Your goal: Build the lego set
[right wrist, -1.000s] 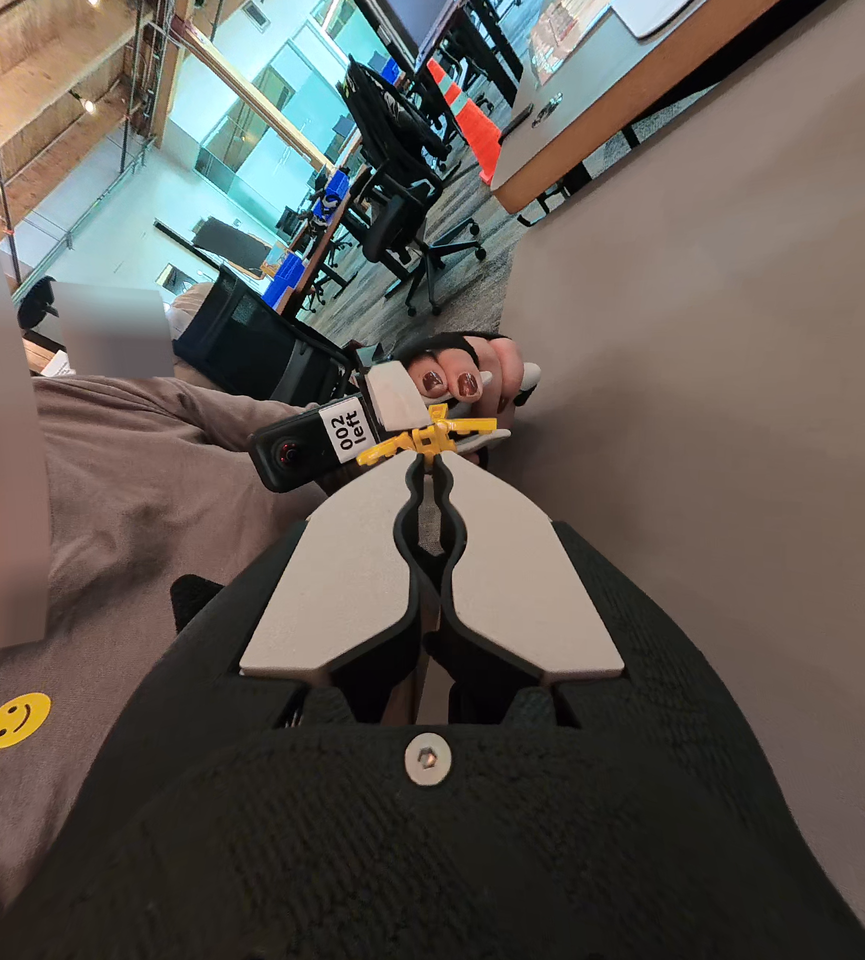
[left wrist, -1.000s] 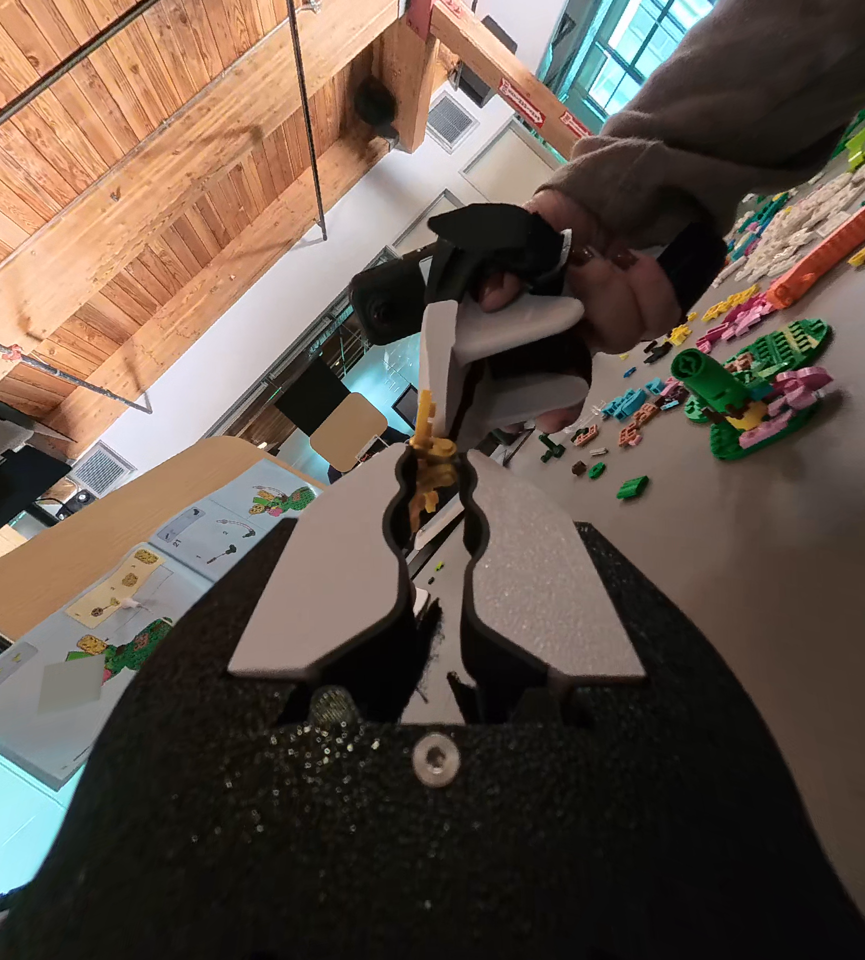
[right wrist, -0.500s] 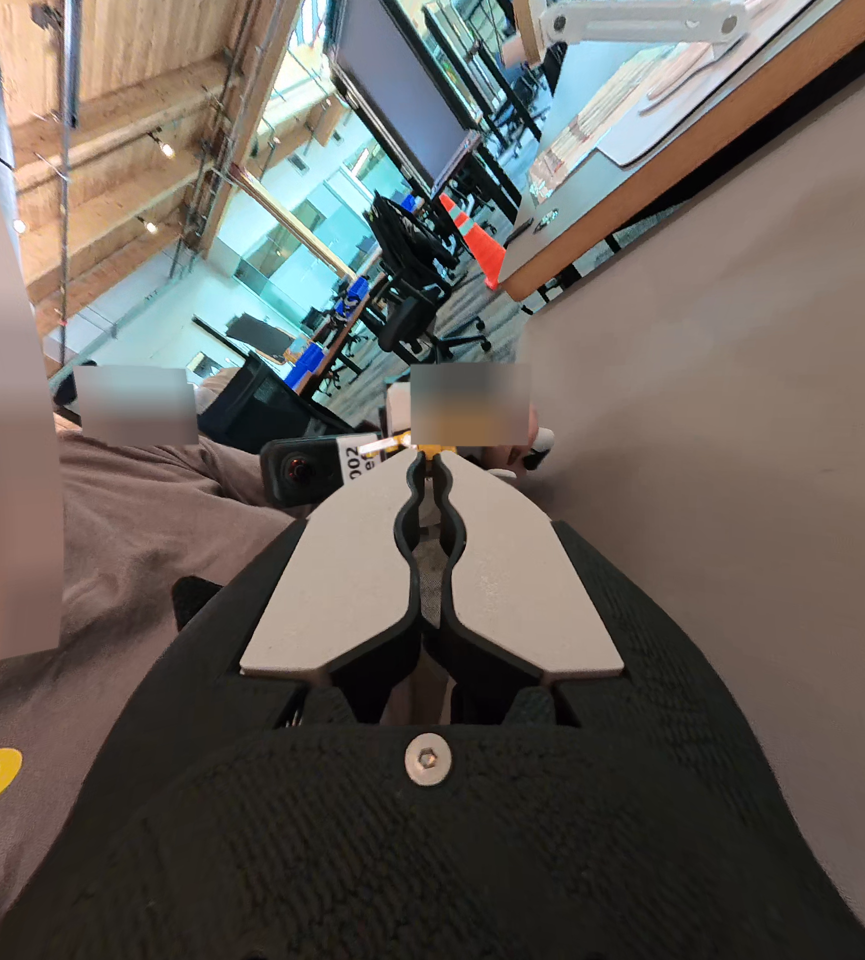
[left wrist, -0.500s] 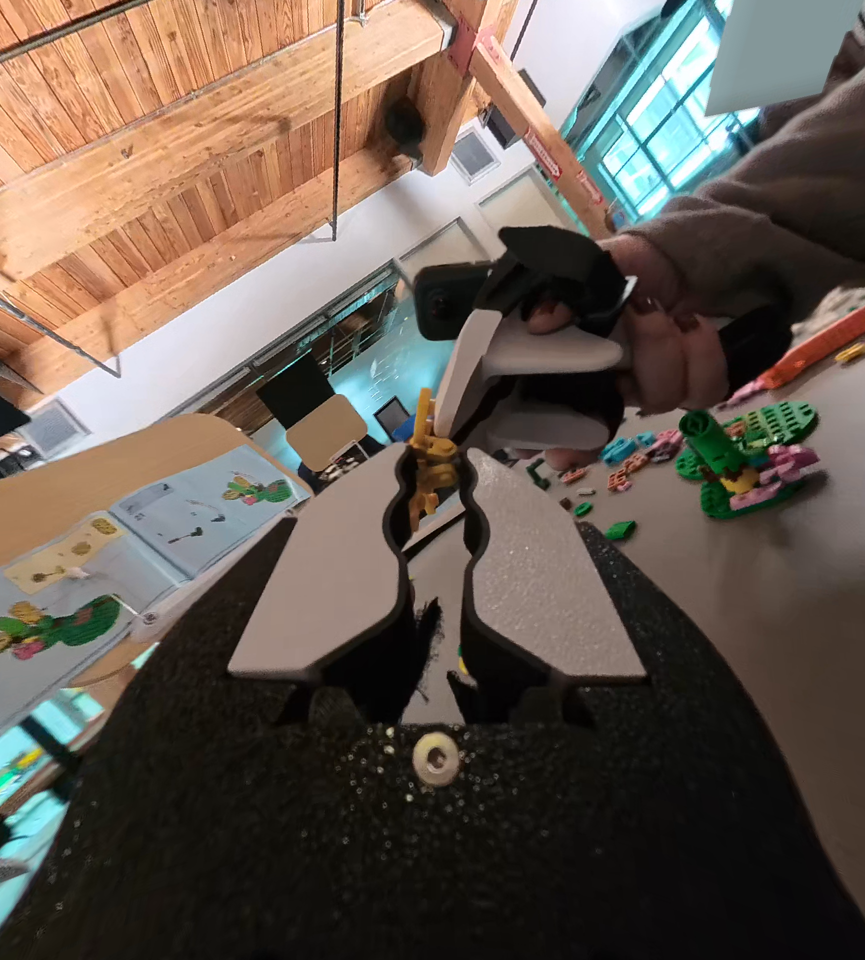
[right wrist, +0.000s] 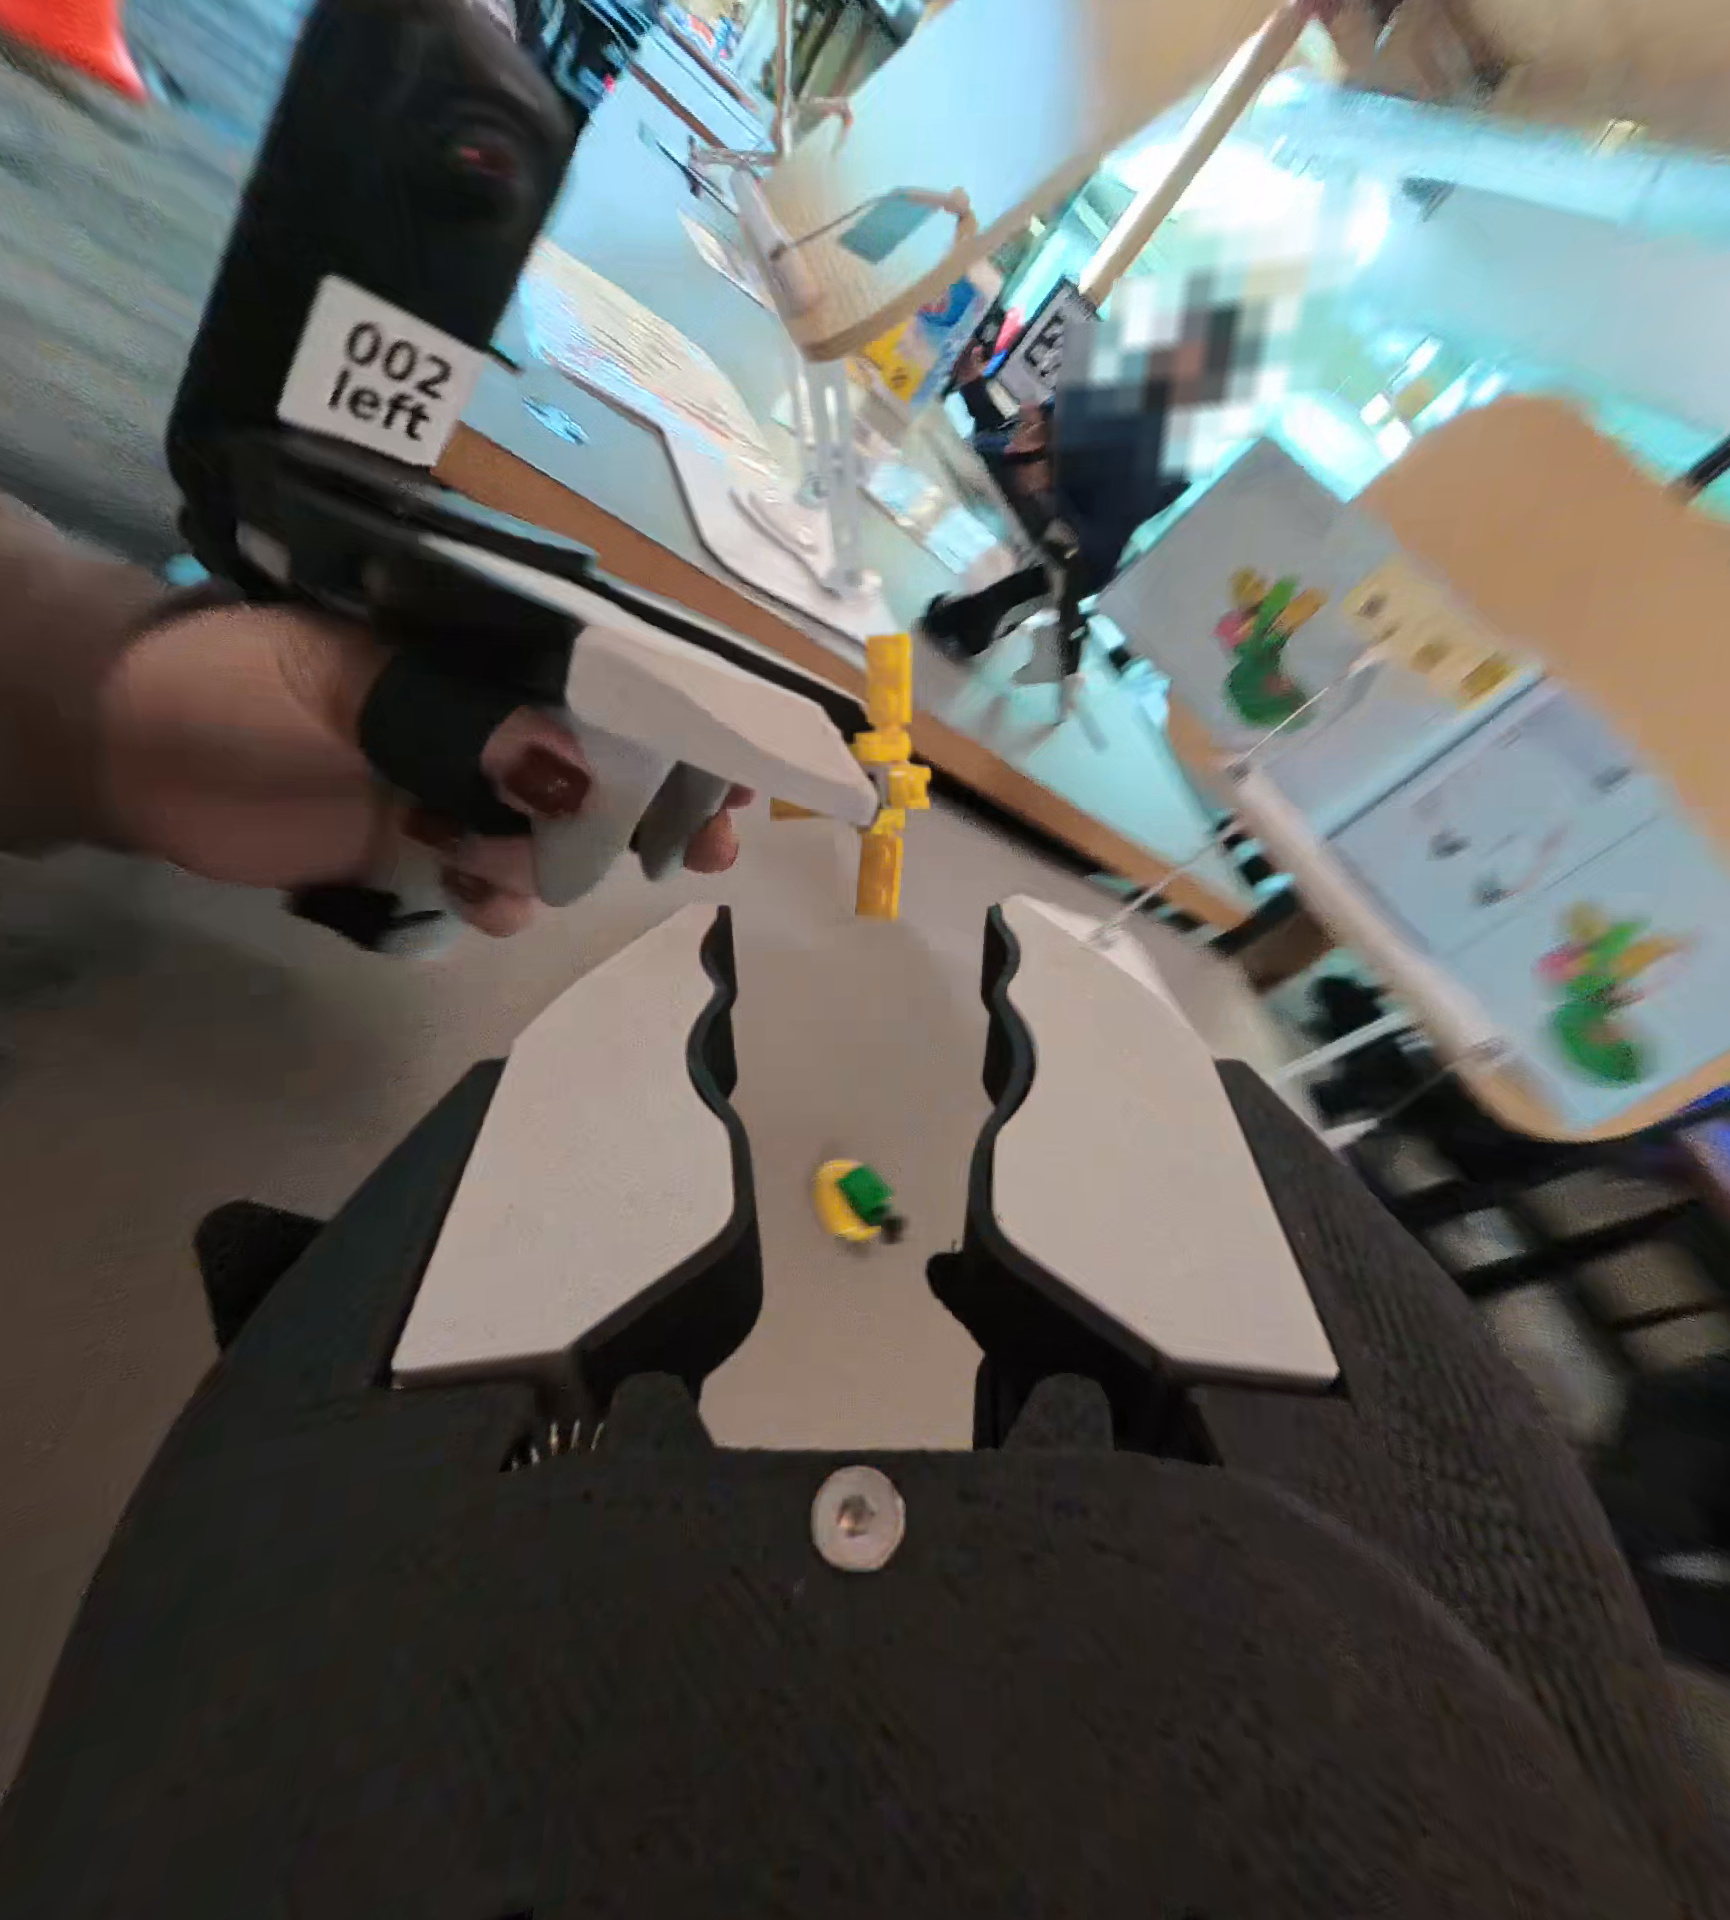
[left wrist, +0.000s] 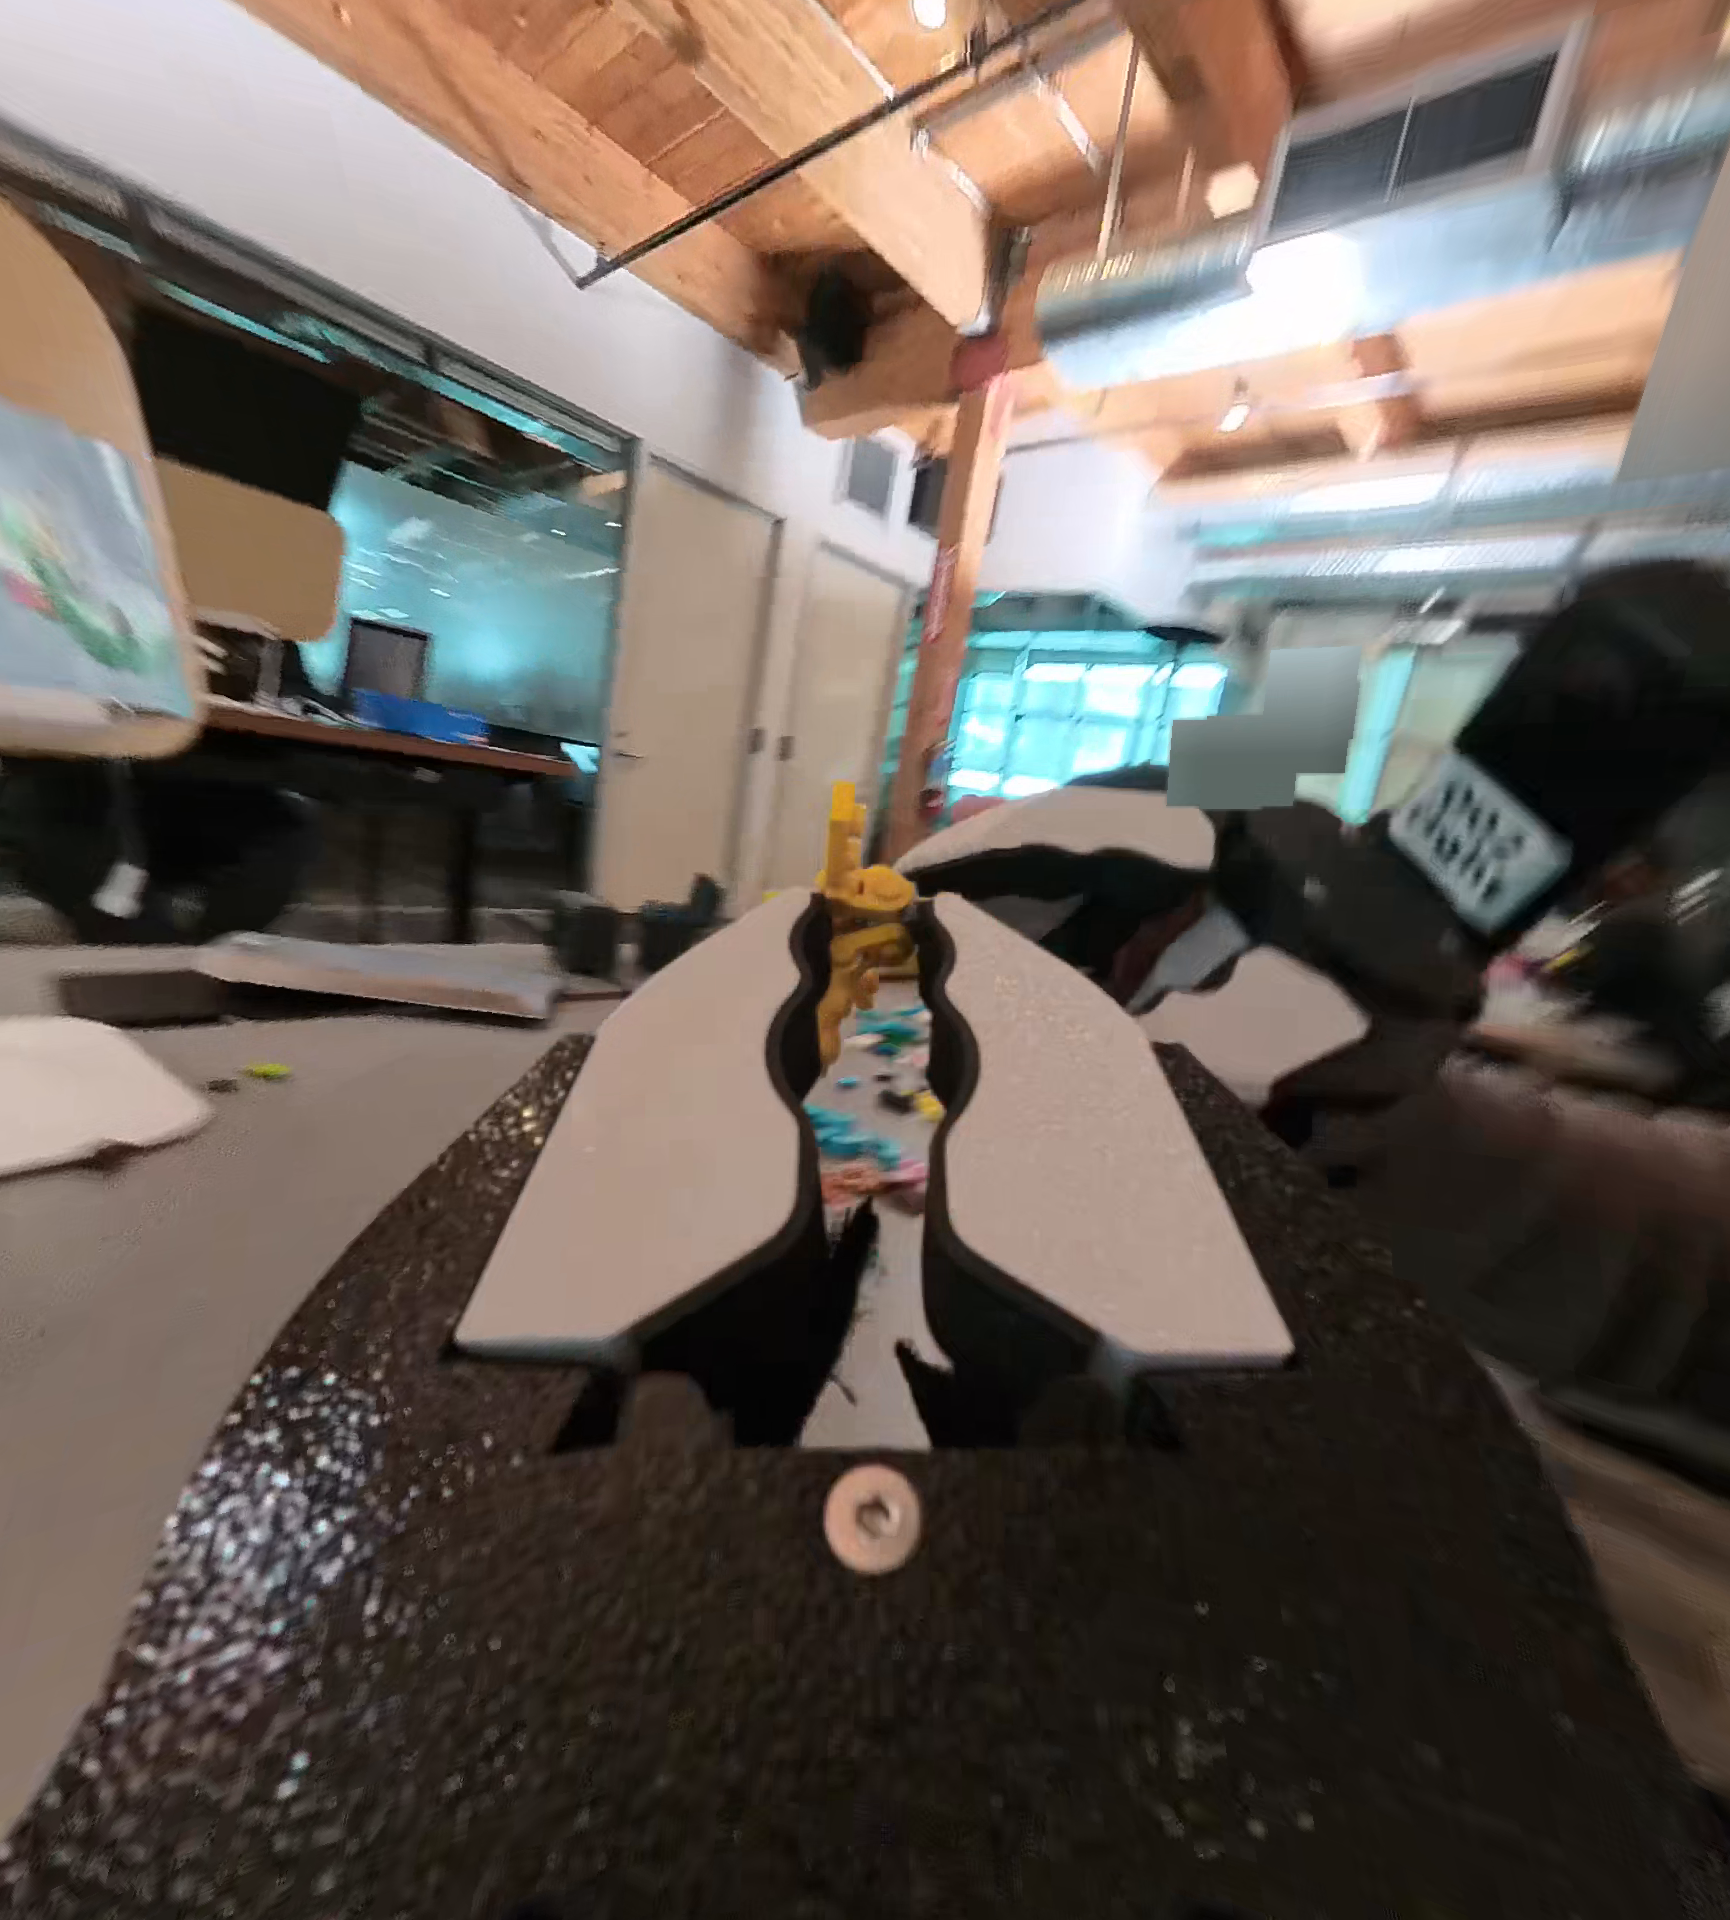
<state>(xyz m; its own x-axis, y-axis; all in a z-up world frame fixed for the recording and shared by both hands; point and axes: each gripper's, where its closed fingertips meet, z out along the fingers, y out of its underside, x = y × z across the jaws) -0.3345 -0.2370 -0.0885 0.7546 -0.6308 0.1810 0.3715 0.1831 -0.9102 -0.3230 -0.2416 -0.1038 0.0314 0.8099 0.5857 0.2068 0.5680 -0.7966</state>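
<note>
My left gripper point(left wrist: 866, 914) is shut on a small yellow lego piece point(left wrist: 856, 925) with thin spiky arms, held in the air above the grey table. In the right wrist view the same yellow piece point(right wrist: 885, 774) sticks out of the left gripper's fingertips point(right wrist: 830, 774), just beyond my right gripper. My right gripper point(right wrist: 856, 920) is open and empty, its tips a little short of the piece. The right gripper point(left wrist: 1100, 894) also shows in the left wrist view, close to the right of the piece, blurred.
A small yellow and green lego part point(right wrist: 853, 1200) lies on the grey table point(right wrist: 217, 1091) between my right fingers. Loose coloured bricks point(left wrist: 866, 1138) lie beyond the left fingers. An instruction booklet on a wooden stand point(right wrist: 1526, 790) is at the right. A hand point(right wrist: 248, 758) holds the left gripper.
My right gripper has opened and let go of the yellow piece, which stays in the left gripper. Both grippers have swung round, and both views are blurred by motion.
</note>
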